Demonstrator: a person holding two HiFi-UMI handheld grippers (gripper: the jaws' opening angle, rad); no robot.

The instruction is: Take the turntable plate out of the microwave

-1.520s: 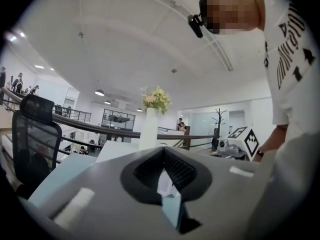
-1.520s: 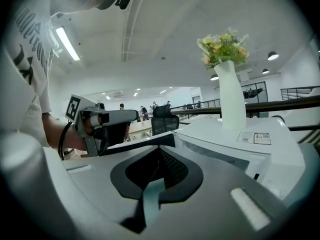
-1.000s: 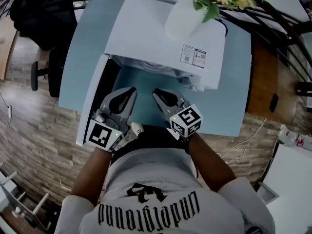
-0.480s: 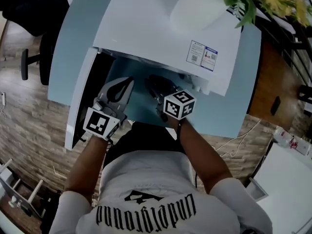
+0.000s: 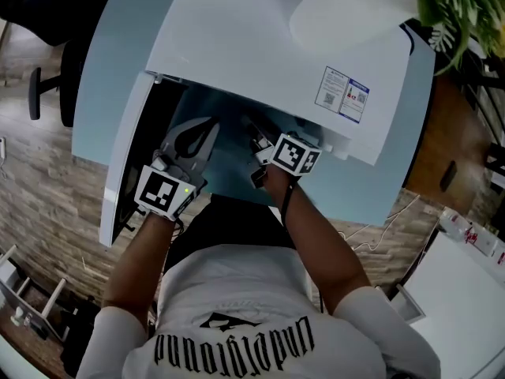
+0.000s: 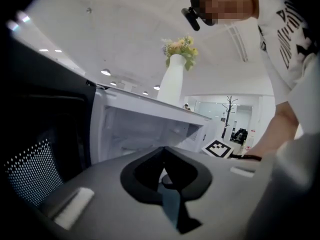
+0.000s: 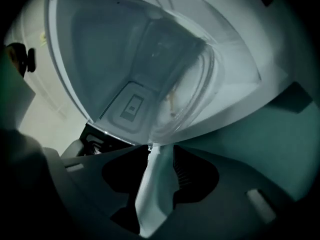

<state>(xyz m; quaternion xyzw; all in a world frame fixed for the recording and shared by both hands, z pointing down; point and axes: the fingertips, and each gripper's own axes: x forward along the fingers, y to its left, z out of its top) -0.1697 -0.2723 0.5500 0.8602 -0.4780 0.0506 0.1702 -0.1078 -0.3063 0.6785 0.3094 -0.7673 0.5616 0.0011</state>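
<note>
The white microwave (image 5: pixel 260 46) stands on a pale blue table, its door (image 5: pixel 122 164) swung open to the left. In the right gripper view the clear glass turntable plate (image 7: pixel 187 91) lies inside the cavity; the head view hides it under the microwave's top. My left gripper (image 5: pixel 207 129) is shut and empty just in front of the opening, near the door side. In its own view the left gripper (image 6: pixel 163 156) looks into the white cavity (image 6: pixel 145 126). My right gripper (image 5: pixel 254 133) hovers at the cavity's mouth. The right gripper (image 7: pixel 152 151) has its jaws opening, with nothing between them.
A white vase (image 5: pixel 347 14) with flowers stands on top of the microwave. The dark mesh inner face of the door (image 6: pixel 30 169) is close on my left gripper's left. Wood floor and a black chair (image 5: pixel 39 6) lie beyond the table (image 5: pixel 110 77).
Both grippers have sunk and come closer to the microwave's opening. The right gripper has rolled and its jaws have parted. The left gripper stays shut.
</note>
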